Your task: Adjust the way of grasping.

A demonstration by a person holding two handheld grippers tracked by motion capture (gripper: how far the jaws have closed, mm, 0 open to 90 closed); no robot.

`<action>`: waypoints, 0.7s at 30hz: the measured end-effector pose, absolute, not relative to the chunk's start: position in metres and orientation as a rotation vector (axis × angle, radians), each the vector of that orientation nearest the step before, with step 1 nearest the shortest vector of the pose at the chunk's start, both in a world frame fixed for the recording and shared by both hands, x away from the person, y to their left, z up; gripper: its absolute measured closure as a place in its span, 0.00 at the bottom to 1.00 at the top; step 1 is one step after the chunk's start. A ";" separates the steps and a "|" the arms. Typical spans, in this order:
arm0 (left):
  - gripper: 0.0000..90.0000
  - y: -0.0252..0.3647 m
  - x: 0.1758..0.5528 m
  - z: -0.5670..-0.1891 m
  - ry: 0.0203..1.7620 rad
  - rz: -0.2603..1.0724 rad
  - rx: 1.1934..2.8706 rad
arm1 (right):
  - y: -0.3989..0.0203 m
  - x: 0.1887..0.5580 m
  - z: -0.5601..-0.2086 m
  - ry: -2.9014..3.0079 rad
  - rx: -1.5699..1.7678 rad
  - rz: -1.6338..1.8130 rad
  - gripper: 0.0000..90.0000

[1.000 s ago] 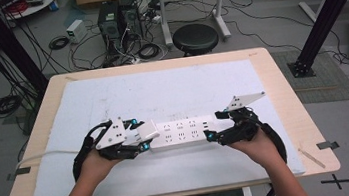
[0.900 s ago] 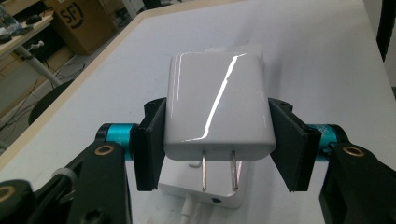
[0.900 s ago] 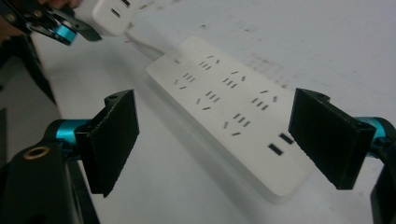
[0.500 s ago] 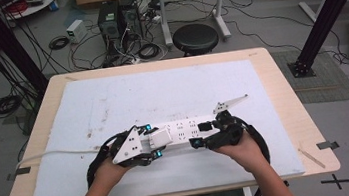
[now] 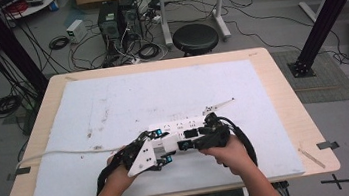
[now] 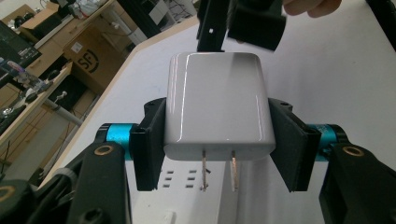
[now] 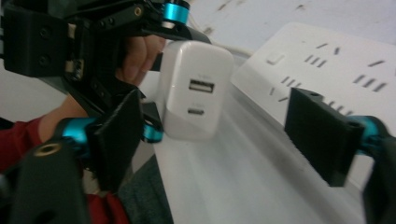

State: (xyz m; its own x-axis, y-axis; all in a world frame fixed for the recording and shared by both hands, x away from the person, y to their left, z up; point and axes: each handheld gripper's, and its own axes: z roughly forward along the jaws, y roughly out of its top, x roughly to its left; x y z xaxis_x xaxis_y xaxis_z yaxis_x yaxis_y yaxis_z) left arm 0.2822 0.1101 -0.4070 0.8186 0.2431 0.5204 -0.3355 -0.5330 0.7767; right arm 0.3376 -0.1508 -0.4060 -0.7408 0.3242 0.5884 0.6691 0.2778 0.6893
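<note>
Two brass prongs of the glossy white plastic charger block [image 6: 218, 102], clamped in the left gripper [image 6: 219, 140] fingers, hang just above the white power strip [image 5: 178, 127] near the worktop's near edge, unplugged, while the right gripper [image 7: 229, 135], fingers just closing, straddles the strip.

I am holding a glossy white plastic charger [image 6: 217, 105] with two coppery metal prongs; it is catching light on its smooth shell. My fingers [image 6: 152, 140] are looking matt black and rubbery. The power strip [image 7: 327, 65] is showing smooth white plastic. The tabletop [image 5: 281, 80] is showing pale wood under a scuffed white sheet [image 5: 162, 94].
</note>
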 end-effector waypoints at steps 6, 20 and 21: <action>0.47 0.104 0.280 -0.408 -0.087 0.745 2.008 | -0.144 0.341 -0.412 -2.159 -0.869 -1.460 0.32; 0.47 0.101 0.280 -0.407 -0.092 0.748 2.000 | -0.140 0.342 -0.417 -2.088 -0.829 -1.476 0.57; 0.47 0.101 0.281 -0.407 -0.097 0.753 2.006 | -0.140 0.342 -0.418 -2.088 -0.811 -1.479 0.64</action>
State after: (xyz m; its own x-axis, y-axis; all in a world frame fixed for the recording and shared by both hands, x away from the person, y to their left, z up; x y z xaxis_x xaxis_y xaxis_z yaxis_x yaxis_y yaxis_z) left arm 0.2813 0.1012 -0.4074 0.8067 0.2298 0.5444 -0.3599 -0.5395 0.7611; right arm 0.3419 -0.1401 -0.4178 -0.7238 0.2027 0.6596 0.6895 0.2506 0.6796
